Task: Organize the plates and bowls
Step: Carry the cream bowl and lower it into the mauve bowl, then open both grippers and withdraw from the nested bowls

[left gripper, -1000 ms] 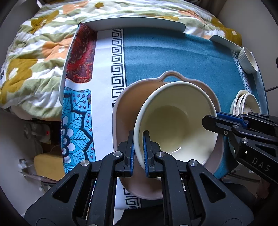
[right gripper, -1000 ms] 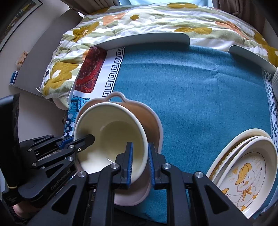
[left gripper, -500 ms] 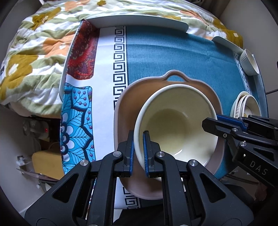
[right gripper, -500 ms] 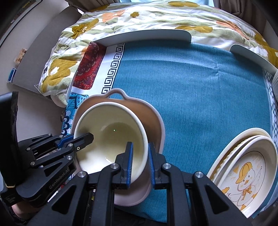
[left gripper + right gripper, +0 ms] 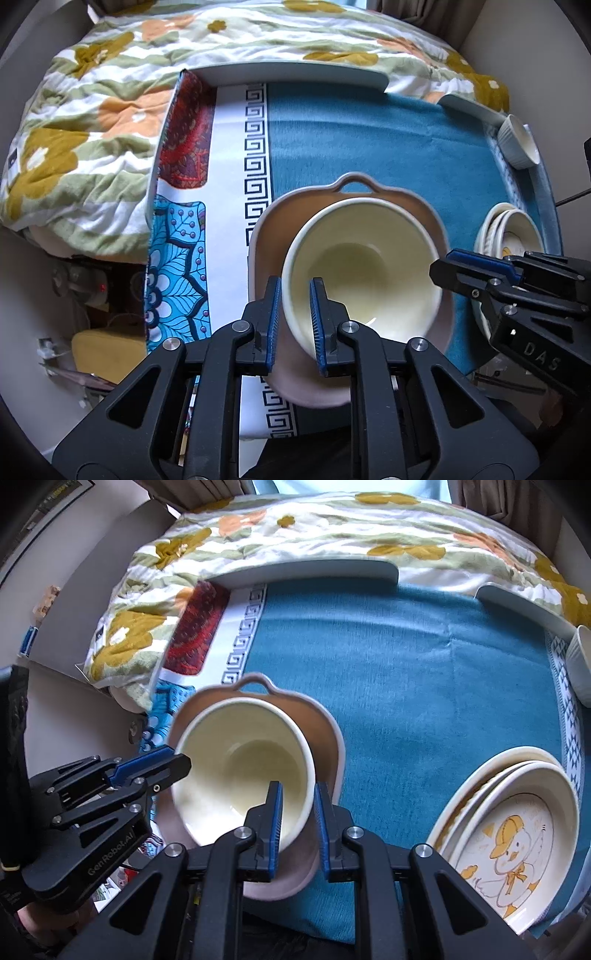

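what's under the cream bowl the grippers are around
The cream bowl sits inside a pinkish handled dish on the blue cloth. The bowl covers the dish's floor, so anything lying there is hidden.

My left gripper (image 5: 295,321) and right gripper (image 5: 298,821) are black, silver-screwed, with ridged blue fingers (image 5: 274,317).

cream bowl (image 5: 364,258) | pink dish (image 5: 269,236) (handled) | teal cloth (image 5: 424,672)

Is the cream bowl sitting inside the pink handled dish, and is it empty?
Yes: the cream bowl sits inside the pink dish, and its bare glazed bottom shows it is empty.
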The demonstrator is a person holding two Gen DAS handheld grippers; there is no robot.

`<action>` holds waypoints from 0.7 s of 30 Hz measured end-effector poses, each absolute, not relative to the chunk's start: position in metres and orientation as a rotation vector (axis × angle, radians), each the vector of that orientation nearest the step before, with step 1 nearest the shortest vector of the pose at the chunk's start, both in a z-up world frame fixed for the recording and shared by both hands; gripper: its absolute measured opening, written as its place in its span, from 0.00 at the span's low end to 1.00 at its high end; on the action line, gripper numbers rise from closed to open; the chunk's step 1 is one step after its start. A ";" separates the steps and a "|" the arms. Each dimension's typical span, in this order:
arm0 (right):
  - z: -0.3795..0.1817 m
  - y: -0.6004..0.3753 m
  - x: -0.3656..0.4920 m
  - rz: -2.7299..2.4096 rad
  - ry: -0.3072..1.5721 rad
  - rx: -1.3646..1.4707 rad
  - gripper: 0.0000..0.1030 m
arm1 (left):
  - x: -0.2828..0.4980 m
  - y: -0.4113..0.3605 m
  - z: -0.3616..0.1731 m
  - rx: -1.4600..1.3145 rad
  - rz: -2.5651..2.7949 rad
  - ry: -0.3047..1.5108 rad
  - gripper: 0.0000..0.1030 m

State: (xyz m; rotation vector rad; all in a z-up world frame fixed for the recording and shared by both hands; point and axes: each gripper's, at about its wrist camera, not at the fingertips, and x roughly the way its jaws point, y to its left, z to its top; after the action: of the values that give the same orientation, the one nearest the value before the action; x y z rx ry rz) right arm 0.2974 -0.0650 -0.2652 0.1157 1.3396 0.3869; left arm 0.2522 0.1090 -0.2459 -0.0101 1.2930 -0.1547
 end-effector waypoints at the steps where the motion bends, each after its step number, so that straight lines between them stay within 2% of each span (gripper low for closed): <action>1: -0.261 -0.066 0.296 0.387 1.330 0.116 0.15 | 0.251 0.109 -0.241 -0.011 -0.157 1.286 0.13; 10: -0.197 -0.107 0.275 0.384 1.176 0.197 0.15 | 0.236 0.085 -0.176 -0.015 -0.215 1.146 0.13; 12: -0.182 -0.127 0.269 0.363 1.127 0.226 0.15 | 0.235 0.070 -0.162 -0.017 -0.244 1.103 0.16; 13: -0.177 -0.135 0.267 0.353 1.110 0.234 0.15 | 0.234 0.058 -0.153 -0.020 -0.266 1.074 0.25; 14: -0.172 -0.145 0.264 0.339 1.089 0.242 0.15 | 0.233 0.048 -0.145 -0.021 -0.282 1.047 0.47; 15: -0.165 -0.160 0.260 0.317 1.062 0.244 0.17 | 0.232 0.039 -0.139 -0.018 -0.292 1.022 0.63; 16: -0.161 -0.169 0.258 0.304 1.047 0.242 0.26 | 0.230 0.027 -0.132 -0.011 -0.301 0.986 0.90; 17: -0.156 -0.180 0.254 0.287 1.028 0.241 0.45 | 0.227 0.015 -0.124 -0.001 -0.304 0.943 1.00; 20: -0.145 -0.246 0.246 0.217 0.952 0.251 0.83 | 0.227 -0.023 -0.109 0.009 -0.323 0.853 1.00; 21: -0.145 -0.246 0.246 0.217 0.952 0.251 0.88 | 0.230 -0.036 -0.106 0.005 -0.322 0.848 1.00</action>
State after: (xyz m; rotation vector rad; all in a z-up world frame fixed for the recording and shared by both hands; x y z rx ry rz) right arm 0.2461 -0.2456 -0.1454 0.2513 0.9518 0.2166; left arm 0.2300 -0.0363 -0.1063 0.0054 0.8481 -0.3222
